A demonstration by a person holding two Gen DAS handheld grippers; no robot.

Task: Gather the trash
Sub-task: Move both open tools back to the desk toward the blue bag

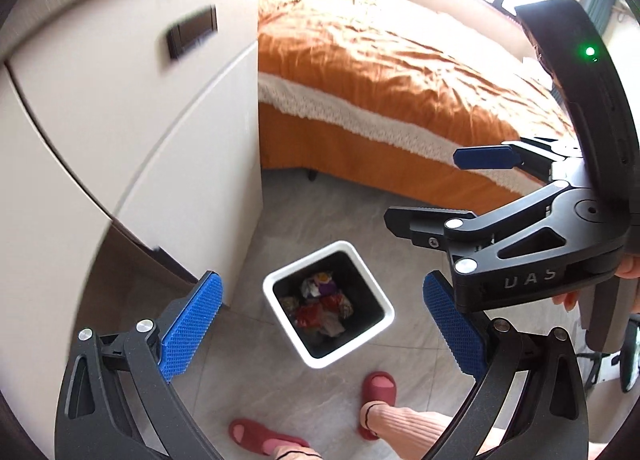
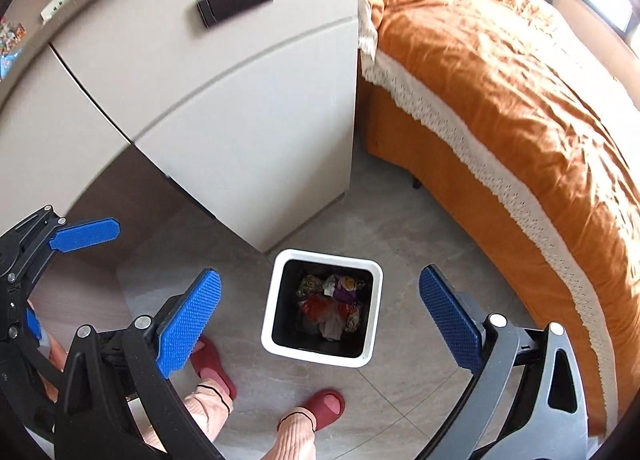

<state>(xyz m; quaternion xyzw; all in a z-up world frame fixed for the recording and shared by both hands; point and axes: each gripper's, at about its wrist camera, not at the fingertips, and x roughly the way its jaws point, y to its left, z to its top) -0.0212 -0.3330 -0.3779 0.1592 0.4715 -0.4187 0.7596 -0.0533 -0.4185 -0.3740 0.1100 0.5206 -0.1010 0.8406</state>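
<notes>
A square white bin with a black inside stands on the tiled floor beside a cabinet corner. Crumpled wrappers lie at its bottom. My left gripper hovers above the bin, open, with nothing between its blue pads. My right gripper also hangs over the bin, open and empty. In the left wrist view the right gripper shows at the right, held by a hand. One blue pad of the left gripper shows at the left edge of the right wrist view.
A pale cabinet with a dark handle rises to the left of the bin. A bed with an orange cover fills the right. The person's feet in red slippers stand just before the bin. Colourful packets lie on top at far left.
</notes>
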